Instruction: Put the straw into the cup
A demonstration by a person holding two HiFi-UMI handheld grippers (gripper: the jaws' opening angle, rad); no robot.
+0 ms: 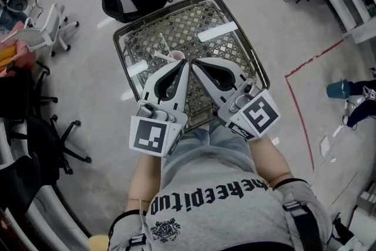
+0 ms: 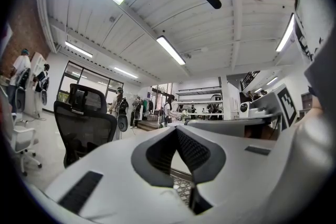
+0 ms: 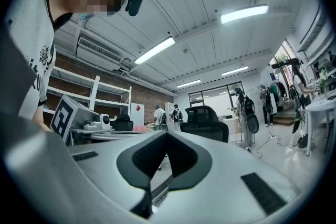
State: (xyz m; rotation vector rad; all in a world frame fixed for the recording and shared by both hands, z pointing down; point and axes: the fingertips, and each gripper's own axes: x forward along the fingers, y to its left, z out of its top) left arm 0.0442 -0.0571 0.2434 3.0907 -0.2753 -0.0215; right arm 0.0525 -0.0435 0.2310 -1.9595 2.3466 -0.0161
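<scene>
Left gripper [image 1: 186,65] and right gripper [image 1: 195,64] both closed, empty, tips side by side over the bench [image 1: 254,57] middle. Cup [image 1: 177,56] just beside left tip; straw [image 1: 161,56] on mesh left of cup, apart from both

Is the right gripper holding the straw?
No, the right gripper has its jaws shut together with nothing between them.

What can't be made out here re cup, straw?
The cup: head view, tiny, close against the left gripper tip; contents unreadable.
The straw: head view, thin against the mesh table; its ends unclear.
Both gripper views: their own shut jaws fill the foreground; cup and straw not seen.
</scene>
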